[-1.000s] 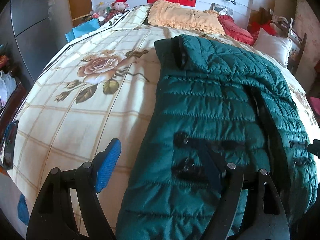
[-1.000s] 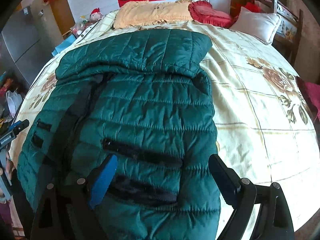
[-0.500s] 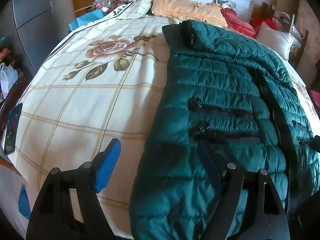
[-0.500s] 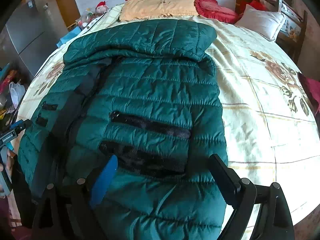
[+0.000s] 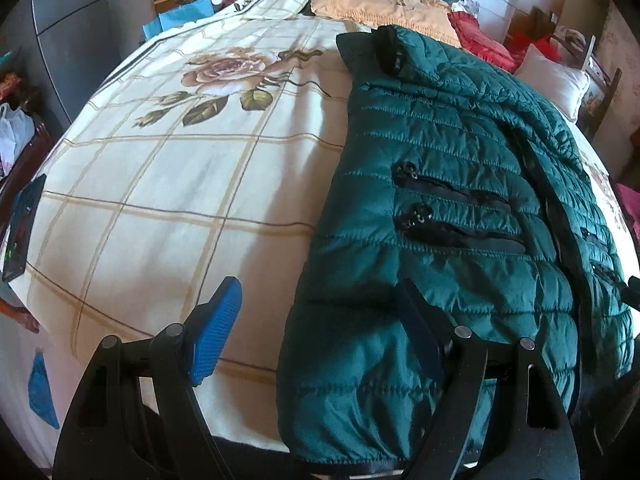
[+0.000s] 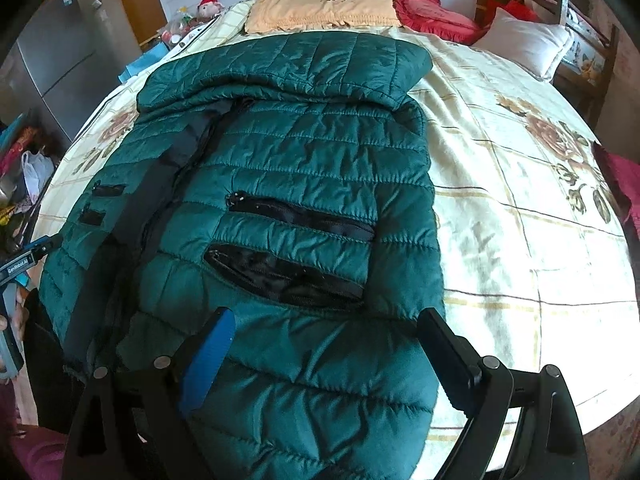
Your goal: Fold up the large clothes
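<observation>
A dark green quilted puffer jacket (image 5: 460, 184) lies flat on the bed, front up, with black zip pockets and its hem at the near edge; it also fills the right wrist view (image 6: 288, 184). My left gripper (image 5: 320, 320) is open over the jacket's near left hem corner, its right finger above the fabric and its left finger over the bedsheet. My right gripper (image 6: 324, 344) is open just above the jacket's near right hem. Neither holds anything. The left gripper also shows at the left edge of the right wrist view (image 6: 24, 260).
The bed has a cream checked sheet with rose prints (image 5: 192, 184). A yellow pillow (image 6: 320, 8), a red cushion (image 6: 436, 20) and a white pillow (image 6: 528, 44) lie at the head. A grey cabinet (image 5: 68, 36) stands at the left. A wooden chair (image 6: 588, 60) stands at the right.
Both grippers have drawn back toward the near edge of the bed, so more of the jacket's hem shows. Both stay open. The jacket has not visibly moved.
</observation>
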`<state>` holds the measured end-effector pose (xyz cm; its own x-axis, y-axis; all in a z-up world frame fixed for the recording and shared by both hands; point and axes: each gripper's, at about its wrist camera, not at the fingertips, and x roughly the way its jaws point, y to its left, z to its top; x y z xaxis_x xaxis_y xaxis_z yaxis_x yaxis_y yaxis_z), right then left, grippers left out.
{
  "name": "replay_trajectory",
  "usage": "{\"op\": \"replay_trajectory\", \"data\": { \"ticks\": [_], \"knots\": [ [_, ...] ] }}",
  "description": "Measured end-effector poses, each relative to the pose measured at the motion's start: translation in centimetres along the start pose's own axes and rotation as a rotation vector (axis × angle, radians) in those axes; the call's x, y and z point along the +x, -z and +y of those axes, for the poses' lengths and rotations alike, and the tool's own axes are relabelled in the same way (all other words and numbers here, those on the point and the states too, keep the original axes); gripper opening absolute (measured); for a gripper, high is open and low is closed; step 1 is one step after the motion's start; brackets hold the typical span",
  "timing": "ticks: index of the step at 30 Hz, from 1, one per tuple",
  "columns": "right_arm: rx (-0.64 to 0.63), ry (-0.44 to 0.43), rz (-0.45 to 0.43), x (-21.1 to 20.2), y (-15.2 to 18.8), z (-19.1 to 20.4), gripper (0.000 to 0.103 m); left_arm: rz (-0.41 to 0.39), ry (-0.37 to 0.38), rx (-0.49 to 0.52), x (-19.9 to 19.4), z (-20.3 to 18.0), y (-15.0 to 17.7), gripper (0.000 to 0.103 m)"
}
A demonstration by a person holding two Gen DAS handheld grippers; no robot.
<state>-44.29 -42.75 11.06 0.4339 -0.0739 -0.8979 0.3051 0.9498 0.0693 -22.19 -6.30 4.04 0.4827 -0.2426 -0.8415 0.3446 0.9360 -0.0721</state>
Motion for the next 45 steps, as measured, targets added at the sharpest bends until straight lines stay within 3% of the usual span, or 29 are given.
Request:
{"op": "replay_trajectory", "data": {
  "ticks": [7, 13, 23, 38, 45],
  "knots": [
    [0.019, -0.002, 0.032, -0.8, 1.2, -1.3, 0.091, 0.08, 0.09, -0.034, 0.0, 1.0, 0.9, 0.079],
    [0.049, -0.007, 0.081, -1.4, 2.5, -2.9, 0.091, 0.112, 0.12, -0.067, 0.1, 1.8, 1.7, 0.079],
    [0.155, -0.117, 0.154, -0.6, 4.5, -5.1, 0.091, 0.159, 0.162, -0.098, 0.7, 2.4, 2.1, 0.08],
    [0.102, -0.225, 0.201, 1.0, 4.9, -2.4, 0.094, 0.191, 0.186, -0.012, 0.8, 0.9, 2.4, 0.085],
    [0.128, -0.265, 0.184, 1.2, 4.6, -2.4, 0.096, 0.18, 0.153, -0.006, 0.7, 0.5, 2.5, 0.085]
  ]
}}
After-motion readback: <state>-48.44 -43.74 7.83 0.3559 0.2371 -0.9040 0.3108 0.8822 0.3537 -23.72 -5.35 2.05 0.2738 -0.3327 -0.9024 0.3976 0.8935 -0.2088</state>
